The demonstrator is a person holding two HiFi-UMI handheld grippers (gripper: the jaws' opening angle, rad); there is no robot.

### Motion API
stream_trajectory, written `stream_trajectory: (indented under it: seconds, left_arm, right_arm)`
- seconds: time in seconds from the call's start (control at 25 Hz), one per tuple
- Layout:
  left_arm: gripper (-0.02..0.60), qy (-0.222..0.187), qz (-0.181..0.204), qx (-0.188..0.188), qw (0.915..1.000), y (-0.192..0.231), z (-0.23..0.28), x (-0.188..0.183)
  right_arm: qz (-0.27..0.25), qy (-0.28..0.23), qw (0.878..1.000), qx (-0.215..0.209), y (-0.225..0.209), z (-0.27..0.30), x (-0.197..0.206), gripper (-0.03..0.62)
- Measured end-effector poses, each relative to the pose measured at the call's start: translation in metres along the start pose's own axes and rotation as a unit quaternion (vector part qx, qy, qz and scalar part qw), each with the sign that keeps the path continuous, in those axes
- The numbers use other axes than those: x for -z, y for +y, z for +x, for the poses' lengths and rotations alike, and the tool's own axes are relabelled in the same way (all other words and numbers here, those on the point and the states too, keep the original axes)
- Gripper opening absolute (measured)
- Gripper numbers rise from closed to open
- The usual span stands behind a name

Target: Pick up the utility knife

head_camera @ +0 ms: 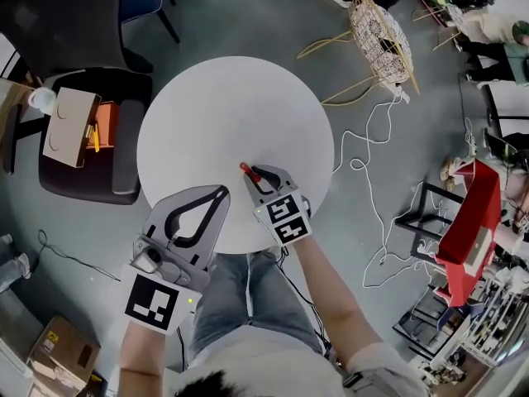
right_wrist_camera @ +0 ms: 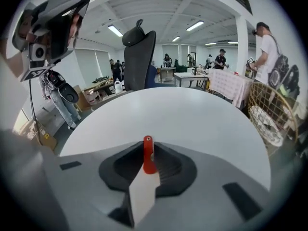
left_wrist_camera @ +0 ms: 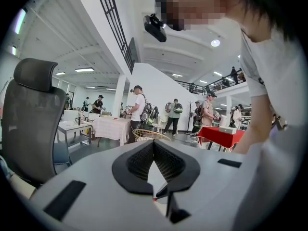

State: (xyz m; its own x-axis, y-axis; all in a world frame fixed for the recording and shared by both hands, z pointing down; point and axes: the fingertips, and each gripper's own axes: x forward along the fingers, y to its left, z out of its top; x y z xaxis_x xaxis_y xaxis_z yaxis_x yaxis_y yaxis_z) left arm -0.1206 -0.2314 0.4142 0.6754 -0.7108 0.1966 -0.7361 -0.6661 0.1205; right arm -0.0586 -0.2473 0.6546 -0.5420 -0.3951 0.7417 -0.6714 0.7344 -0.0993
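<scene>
Grey-shelled, with black ribbed pads, the left gripper (head_camera: pixel 221 190) hangs over the table's near edge. Its jaws touch at the tips with nothing between them. Just to its right, the right gripper (head_camera: pixel 258 174) is clamped on the slim red plastic utility knife (right_wrist_camera: pixel 148 158). The knife's long axis runs along the jaws. Its rounded end, pierced by a small hole, pokes past the jaw tips and points away from the person over the smooth round white table (head_camera: pixel 231 106).

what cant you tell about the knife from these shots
- The utility knife: only its red end shows. The right hand-held gripper covers the rest in the head and right gripper views, so the blade is unseen.
- Knife lifted or touching the table: unclear in either view.
</scene>
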Motion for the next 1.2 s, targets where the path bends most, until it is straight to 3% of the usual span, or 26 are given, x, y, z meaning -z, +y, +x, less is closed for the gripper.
stream_trajectory:
  seconds: [0.28,0.56,0.92,1.2]
  left_arm:
    - [0.009,0.002,-0.007,-0.002,1.0000,0.001,0.000,0.006]
    - [0.009,0.004,-0.007,-0.003,1.0000,0.000,-0.002,0.004]
    - [0.009,0.000,-0.001,-0.013,0.9999,-0.011,-0.007,-0.008]
    - [0.009,-0.022,0.011,-0.021,0.9995,-0.033,-0.008,-0.036]
  right_arm:
    - [-0.053,0.048,0.997,0.035,0.001,0.001,-0.002,0.064]
    - [-0.033,0.039,0.998,0.029,0.002,0.001,-0.005,0.055]
    - [-0.003,-0.047,0.999,0.006,0.015,-0.041,-0.052,0.055]
    - [-0.019,-0.152,0.988,-0.006,0.025,-0.122,-0.113,0.055]
